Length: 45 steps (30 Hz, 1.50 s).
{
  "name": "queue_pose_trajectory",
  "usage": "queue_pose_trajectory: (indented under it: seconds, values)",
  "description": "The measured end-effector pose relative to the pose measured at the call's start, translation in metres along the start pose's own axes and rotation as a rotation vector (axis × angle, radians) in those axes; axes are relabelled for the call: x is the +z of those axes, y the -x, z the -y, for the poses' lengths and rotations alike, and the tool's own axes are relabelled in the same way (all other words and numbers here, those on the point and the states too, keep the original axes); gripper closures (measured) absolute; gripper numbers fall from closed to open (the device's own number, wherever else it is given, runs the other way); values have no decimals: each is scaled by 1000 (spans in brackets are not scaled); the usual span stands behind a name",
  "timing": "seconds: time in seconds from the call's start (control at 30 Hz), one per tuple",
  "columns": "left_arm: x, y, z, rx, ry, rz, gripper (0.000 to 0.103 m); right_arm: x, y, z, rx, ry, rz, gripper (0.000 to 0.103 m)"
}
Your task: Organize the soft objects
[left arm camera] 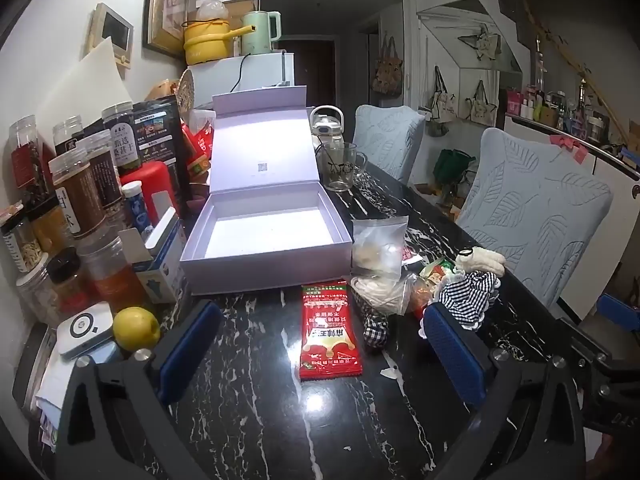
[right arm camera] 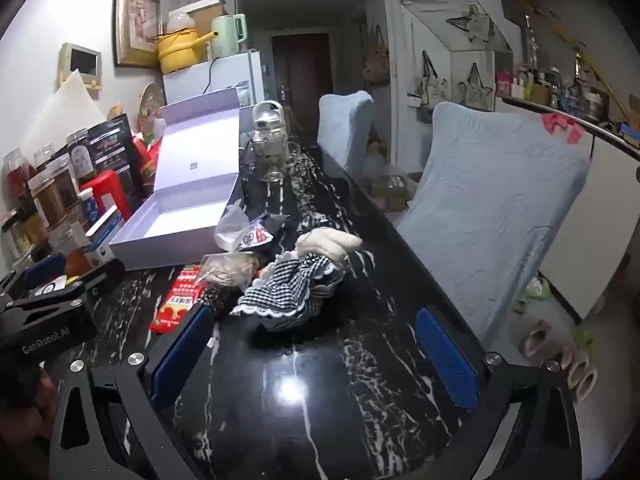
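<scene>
An open white box (left arm camera: 264, 236) with its lid up stands on the black marble table (left arm camera: 248, 400); it also shows in the right wrist view (right arm camera: 172, 220). A red snack packet (left arm camera: 330, 330) lies in front of it. Right of that lie clear plastic bags (left arm camera: 378, 248), a black-and-white checked cloth (left arm camera: 468, 296) and a cream plush item (left arm camera: 486, 260). In the right wrist view the checked cloth (right arm camera: 292, 288) and the plush (right arm camera: 328, 240) lie just ahead. My left gripper (left arm camera: 320, 356) is open and empty above the packet. My right gripper (right arm camera: 312, 356) is open and empty before the cloth.
Jars, bottles and cartons (left arm camera: 80, 200) crowd the table's left side, with a lemon (left arm camera: 136, 328) and a small white device (left arm camera: 84, 330). A glass mug (left arm camera: 340, 166) stands behind the box. Two covered chairs (left arm camera: 536, 208) line the right edge.
</scene>
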<state>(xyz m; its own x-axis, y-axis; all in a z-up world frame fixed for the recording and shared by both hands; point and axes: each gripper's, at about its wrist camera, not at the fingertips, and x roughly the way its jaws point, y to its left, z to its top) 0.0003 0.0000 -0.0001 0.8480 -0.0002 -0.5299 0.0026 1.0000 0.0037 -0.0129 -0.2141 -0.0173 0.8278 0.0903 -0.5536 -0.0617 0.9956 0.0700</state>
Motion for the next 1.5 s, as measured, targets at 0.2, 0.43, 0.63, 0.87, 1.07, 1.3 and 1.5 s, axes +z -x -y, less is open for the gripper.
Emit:
queue_pose_trajectory:
  seconds: [0.2,0.43,0.63,0.87,1.07,1.3,1.5]
  values:
    - [3,6,-1,-17,-11,1,0,0,-1,-3,17,3,-4,0]
    - [1,7,0,-17,-13,12,0,2,6,5,2,-5,2,0]
    - [-1,8,1,-20,-16,12,0,0,7,0,-2,1,8,0]
    - [-3,8,2,-23,-18,14,0,0,9,0,0,1,10,0]
    - [-4,8,3,-26,-17,7,0,0,9,-2,5,1,9,0]
    - [-5,9,2,-25,-13,4,0,0,10,-3,7,3,12,0]
    - [-5,9,0,-21,-6,-3,0,-1,10,-3,9,3,10,0]
